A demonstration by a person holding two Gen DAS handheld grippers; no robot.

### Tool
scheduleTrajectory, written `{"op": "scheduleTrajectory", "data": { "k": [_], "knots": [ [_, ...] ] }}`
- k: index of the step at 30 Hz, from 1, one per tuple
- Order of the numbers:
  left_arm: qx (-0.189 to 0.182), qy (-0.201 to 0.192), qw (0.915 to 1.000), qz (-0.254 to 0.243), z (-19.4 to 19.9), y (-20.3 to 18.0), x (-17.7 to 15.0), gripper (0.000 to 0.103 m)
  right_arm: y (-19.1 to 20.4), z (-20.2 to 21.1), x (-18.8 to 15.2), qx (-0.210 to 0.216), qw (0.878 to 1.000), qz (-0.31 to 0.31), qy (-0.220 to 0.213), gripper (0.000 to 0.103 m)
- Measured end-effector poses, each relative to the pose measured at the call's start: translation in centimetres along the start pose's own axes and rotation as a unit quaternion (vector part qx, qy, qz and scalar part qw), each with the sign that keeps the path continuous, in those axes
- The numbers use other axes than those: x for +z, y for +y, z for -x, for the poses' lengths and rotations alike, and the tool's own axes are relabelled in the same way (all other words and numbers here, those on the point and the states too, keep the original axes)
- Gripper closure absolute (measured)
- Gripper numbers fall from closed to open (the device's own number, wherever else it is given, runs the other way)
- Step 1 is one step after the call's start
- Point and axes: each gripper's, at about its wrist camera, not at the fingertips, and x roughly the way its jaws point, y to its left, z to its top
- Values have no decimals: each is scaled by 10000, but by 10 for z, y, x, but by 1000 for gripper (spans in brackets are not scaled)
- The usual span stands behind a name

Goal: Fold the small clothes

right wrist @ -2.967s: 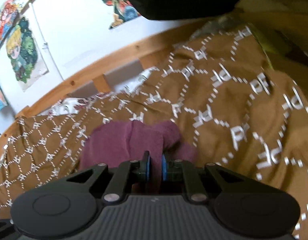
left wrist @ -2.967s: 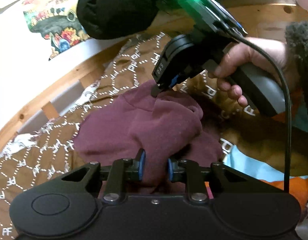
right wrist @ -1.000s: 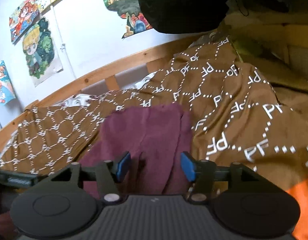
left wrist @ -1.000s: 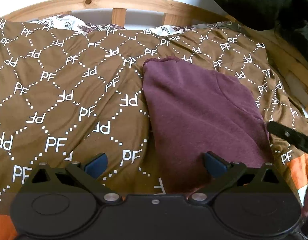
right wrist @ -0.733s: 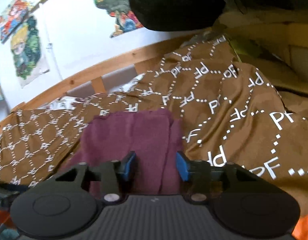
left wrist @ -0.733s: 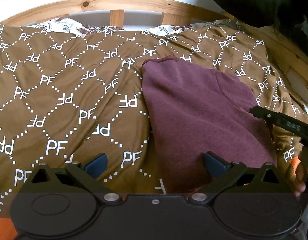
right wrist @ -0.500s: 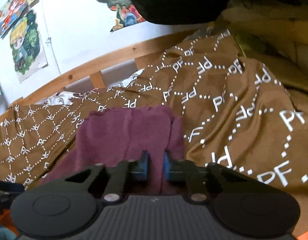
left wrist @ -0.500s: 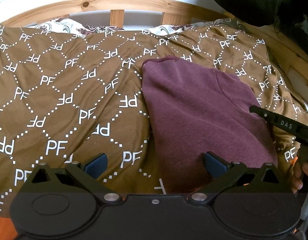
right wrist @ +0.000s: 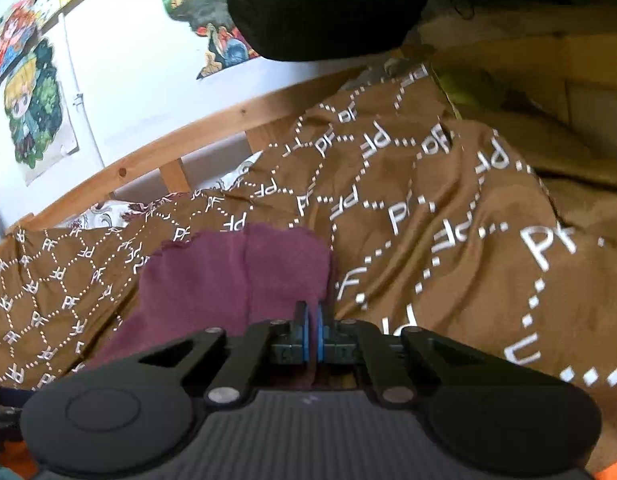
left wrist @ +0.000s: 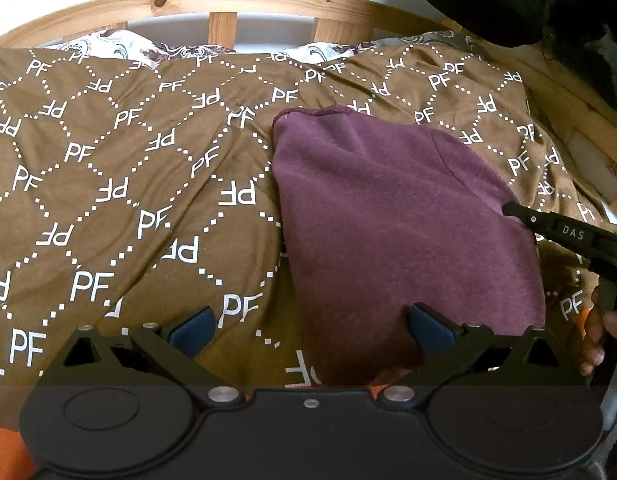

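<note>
Two blue pads of the left gripper [left wrist: 308, 330] stand wide apart and grip nothing, its place unchanged over the near edge of the maroon fleece garment [left wrist: 388, 216] lying flat on the brown PF-patterned blanket [left wrist: 108, 184]. From the right wrist view, the right gripper [right wrist: 313, 334], open a second ago, has pinched shut on the garment's right edge, so a fold is likely next.
</note>
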Motion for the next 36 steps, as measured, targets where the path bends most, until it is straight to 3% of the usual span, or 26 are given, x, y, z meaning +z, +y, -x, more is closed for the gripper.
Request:
{"op": "scheduleTrajectory", "data": {
  "k": [3, 8, 10, 14, 19, 27, 31, 36],
  "knots": [
    [-75, 51, 9999, 132, -2, 5, -1, 1, -3, -1, 0, 26, 9999, -97, 9, 97],
    [-281, 213, 9981, 508, -8, 17, -3, 1, -6, 0, -2, -33, 9999, -150, 3, 83],
    [-353, 270, 9969, 648, -10, 20, -4, 1, -9, 0, -2, -41, 9997, -223, -3, 69],
    [-383, 296, 9962, 723, -11, 22, -5, 1, -13, 4, -1, 16, 9993, -378, -27, 55],
    [-378, 298, 9962, 727, -12, 21, -5, 1, -8, 16, 0, 243, 9992, -310, -75, 18],
    [-524, 398, 9925, 1031, -15, 29, -7, 1, 20, 33, -9, 102, 9971, 736, 148, 4],
    [-516, 397, 9928, 1008, -15, 28, -7, 1, 30, 28, -19, -311, 9921, 1171, 332, 1],
    [-488, 367, 9933, 984, -15, 26, -8, 1, 26, 28, -22, -333, 9937, 1041, 261, 1]
  ]
}}
